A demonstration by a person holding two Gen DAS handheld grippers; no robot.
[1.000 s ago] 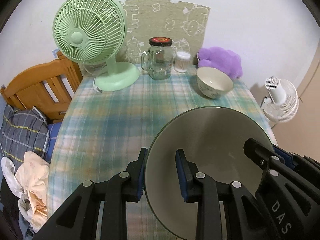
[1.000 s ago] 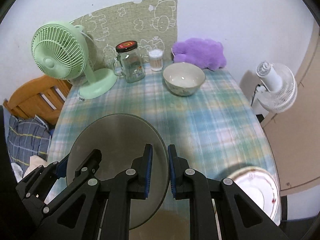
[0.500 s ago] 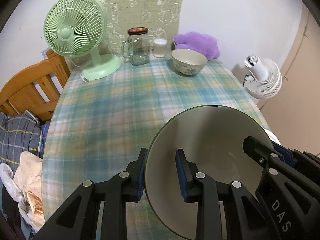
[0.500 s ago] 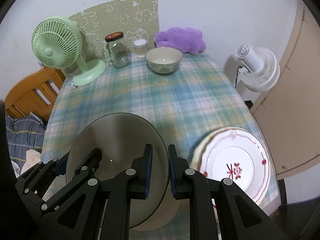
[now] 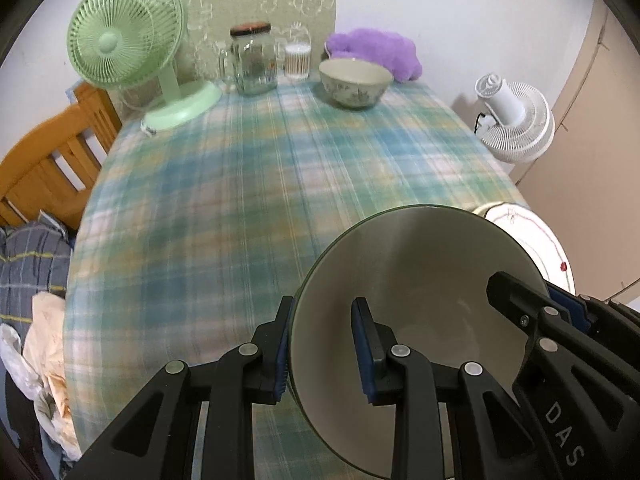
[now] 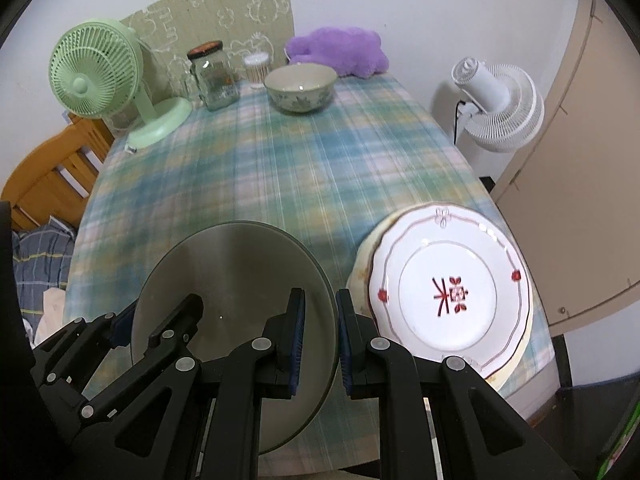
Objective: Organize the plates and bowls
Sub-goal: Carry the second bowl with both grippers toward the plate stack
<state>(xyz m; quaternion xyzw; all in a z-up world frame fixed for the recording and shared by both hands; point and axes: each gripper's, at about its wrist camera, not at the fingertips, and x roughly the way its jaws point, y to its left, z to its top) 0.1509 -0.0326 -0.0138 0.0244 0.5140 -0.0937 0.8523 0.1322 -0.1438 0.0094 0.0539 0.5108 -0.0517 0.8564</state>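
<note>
Tablecloth: plaid of blue, green, yellow and white. Held dish: grey-olive, cream inside, dark green rim. Plate: white, red motif at centre, red dots and thin line on border. Bowl: cream with green leaf print. Desk fan: mint green. Plush: purple. Floor fan: white. Gripper pads: blue on black.

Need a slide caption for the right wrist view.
Both grippers carry a grey plate beside the stacked white plates.
</note>
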